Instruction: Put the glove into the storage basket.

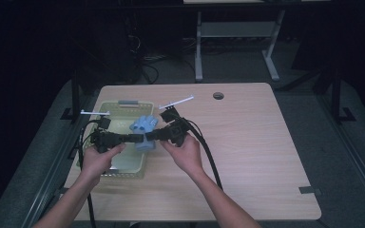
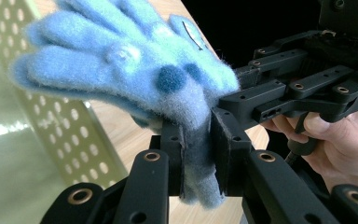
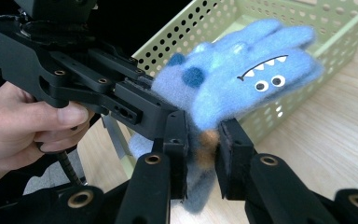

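In the high view, a pale green perforated plastic basket (image 1: 123, 167) sits at the left part of a light wooden table (image 1: 247, 152). Both hands hold a black two-jaw gripper each over the basket's right rim: the left gripper (image 1: 140, 138) and the right gripper (image 1: 148, 136) meet tip to tip at a fluffy blue knitted glove (image 1: 143, 127), which hangs between them above the basket's right edge. What else lies in the basket cannot be told from here; its visible floor looks bare. The table has a round cable hole (image 1: 218, 95) near its far edge and a grey tape patch (image 1: 310, 190) at its near right corner. Beyond it the room is dark, with the white legs of one other table (image 1: 198, 47) on a grey floor.

In the left gripper view, the left gripper (image 2: 199, 158) has its fingers (image 2: 173, 158) pinching the cuff end of the blue glove (image 2: 121, 60), whose woolly fingers fan out up and left. The basket wall (image 2: 70, 126) stands at left. The right gripper's black body (image 2: 298, 88) comes in from the right, a hand (image 2: 345, 140) around its handle.

In the right gripper view, the right gripper (image 3: 200, 156) has its fingers (image 3: 230, 154) closed on the glove (image 3: 242, 79) near the cuff. The glove shows one monster face: two round eyes and a toothed mouth. The left gripper (image 3: 98, 88) grips the glove from the left, and the basket (image 3: 261, 28) lies behind.

Count: one glove, one basket, two grippers.
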Demonstrator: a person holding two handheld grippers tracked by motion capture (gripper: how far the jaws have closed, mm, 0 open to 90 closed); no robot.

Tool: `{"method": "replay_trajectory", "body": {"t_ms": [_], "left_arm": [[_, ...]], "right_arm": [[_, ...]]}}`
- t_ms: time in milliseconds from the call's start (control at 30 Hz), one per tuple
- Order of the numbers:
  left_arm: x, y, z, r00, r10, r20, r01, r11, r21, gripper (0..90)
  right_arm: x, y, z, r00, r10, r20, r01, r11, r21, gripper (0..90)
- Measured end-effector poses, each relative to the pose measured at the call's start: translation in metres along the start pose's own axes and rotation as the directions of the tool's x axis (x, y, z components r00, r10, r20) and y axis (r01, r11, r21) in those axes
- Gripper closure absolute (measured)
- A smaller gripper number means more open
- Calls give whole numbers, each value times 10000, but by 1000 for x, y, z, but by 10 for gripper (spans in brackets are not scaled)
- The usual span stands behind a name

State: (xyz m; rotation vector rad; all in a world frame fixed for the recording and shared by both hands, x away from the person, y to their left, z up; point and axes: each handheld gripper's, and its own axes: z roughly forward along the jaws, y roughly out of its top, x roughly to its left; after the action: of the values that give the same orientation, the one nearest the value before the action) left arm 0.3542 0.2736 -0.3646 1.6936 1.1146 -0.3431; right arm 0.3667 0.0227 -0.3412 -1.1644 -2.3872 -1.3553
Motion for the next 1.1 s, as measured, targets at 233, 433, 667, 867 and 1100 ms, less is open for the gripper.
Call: {"method": "replay_trajectory", "body": {"t_ms": [233, 433, 667, 867, 1100], "left_arm": [[8, 0, -10, 9999, 33, -130, -31, 9999, 119, 755], [16, 0, -18, 9998, 25, -221, -22, 9999, 136, 756], [25, 0, -29, 9993, -169, -335, 173, 9998, 137, 756], [34, 1, -36, 9984, -361, -438, 366, 9993, 115, 757], [45, 0, -41, 9972, -409, -628, 428, 9986, 299, 759]], "right_arm": [[4, 3, 13, 9999, 60, -107, -59, 9999, 99, 756], [6, 7, 24, 9998, 55, -189, -53, 9999, 91, 753], [9, 12, 38, 9995, 44, -320, -39, 9999, 166, 753], [9, 15, 50, 9990, 116, -439, -109, 9998, 165, 751], [7, 16, 66, 9977, 291, -620, -280, 9994, 190, 751]]}}
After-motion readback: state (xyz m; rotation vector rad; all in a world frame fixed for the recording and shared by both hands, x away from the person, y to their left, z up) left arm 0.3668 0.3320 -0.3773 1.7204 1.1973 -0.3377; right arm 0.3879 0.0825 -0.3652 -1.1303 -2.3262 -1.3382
